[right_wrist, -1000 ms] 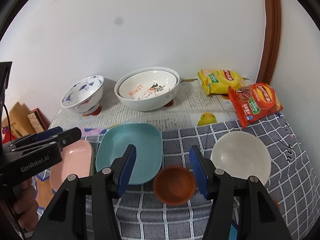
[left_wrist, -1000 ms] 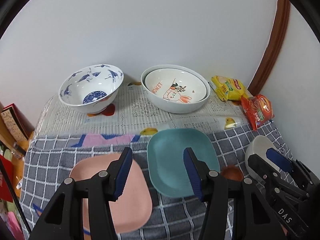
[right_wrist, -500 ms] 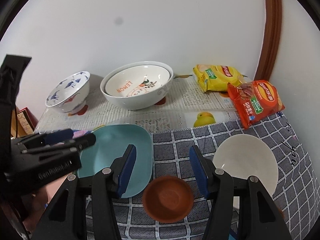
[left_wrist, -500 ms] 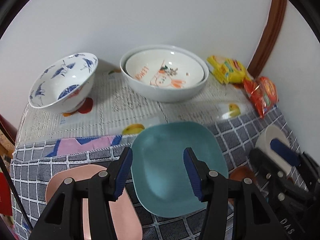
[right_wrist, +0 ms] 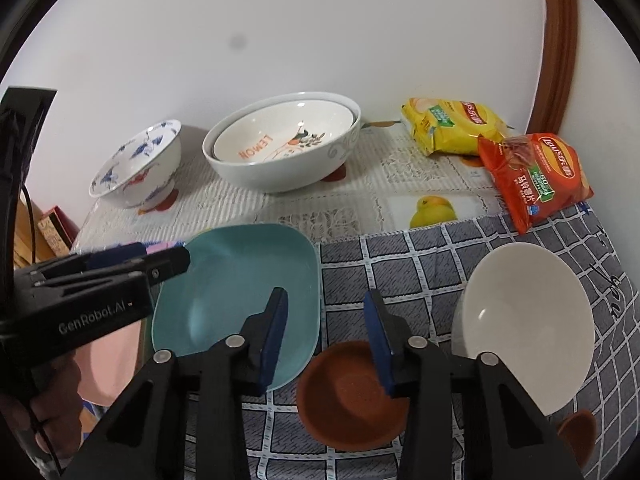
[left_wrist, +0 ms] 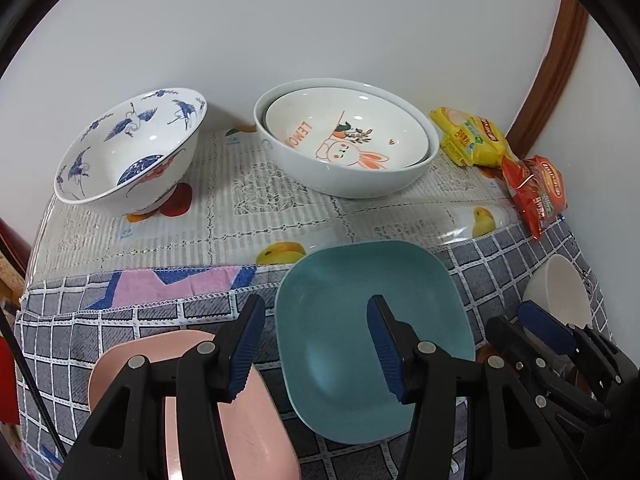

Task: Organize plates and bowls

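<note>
On the counter point(left_wrist: 224, 208), both tongs have dropped lower and closer to the crockery than a second ago. Left tongs point(left_wrist: 316, 344) hang empty at a middling gap, unchanged, straddling the near left rim of the teal plate point(left_wrist: 360, 312); the pink plate point(left_wrist: 240, 412) lies just beside it at eight o'clock. Right tongs point(right_wrist: 326, 336) have just been closing and now stand narrower, nothing between the pads, above the near rim of the small brown dish point(right_wrist: 344, 396). A plain white bowl point(right_wrist: 524, 328) sits at three o'clock of that dish. Farther back, at eleven o'clock, stands the blue-patterned bowl point(left_wrist: 132, 148), and at twelve the rabbit bowl nested in a larger white bowl point(left_wrist: 348, 140). Snack packets point(right_wrist: 532, 168) lie at two o'clock. Nothing is lifted yet; I judge the descent and narrowing as lining up a pinch on the brown dish's rim, with the teal plate next for the left.
</note>
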### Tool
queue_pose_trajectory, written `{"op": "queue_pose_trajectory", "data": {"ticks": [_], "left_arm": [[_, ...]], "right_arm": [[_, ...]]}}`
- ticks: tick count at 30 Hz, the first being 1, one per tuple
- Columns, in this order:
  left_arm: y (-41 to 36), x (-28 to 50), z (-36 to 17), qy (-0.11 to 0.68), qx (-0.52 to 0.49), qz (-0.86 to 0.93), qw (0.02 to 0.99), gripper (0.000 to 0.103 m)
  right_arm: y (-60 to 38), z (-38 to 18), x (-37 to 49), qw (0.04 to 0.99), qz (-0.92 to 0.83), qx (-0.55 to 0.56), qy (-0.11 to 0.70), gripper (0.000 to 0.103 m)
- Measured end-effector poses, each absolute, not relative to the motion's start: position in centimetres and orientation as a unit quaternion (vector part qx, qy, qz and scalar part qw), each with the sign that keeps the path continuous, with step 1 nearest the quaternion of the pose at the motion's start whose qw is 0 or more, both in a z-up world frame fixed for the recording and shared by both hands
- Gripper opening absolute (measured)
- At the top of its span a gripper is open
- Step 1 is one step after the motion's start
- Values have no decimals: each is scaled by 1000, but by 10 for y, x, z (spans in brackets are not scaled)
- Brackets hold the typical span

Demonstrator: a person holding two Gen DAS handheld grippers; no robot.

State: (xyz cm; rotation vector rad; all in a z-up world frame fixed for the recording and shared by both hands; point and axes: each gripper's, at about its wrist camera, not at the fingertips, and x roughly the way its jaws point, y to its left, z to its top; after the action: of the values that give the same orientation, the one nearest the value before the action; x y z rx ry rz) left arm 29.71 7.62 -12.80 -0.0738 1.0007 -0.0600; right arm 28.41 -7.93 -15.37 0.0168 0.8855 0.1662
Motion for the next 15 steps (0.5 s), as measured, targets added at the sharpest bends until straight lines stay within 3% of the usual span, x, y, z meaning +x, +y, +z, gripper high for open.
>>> {"op": "queue_pose_trajectory", "data": {"ticks": [15], "left_arm": [[85,301,-133,486,-53,-21,872,51]], "right_arm": [[-83,-168,292,884,74,9,461,40]]}}
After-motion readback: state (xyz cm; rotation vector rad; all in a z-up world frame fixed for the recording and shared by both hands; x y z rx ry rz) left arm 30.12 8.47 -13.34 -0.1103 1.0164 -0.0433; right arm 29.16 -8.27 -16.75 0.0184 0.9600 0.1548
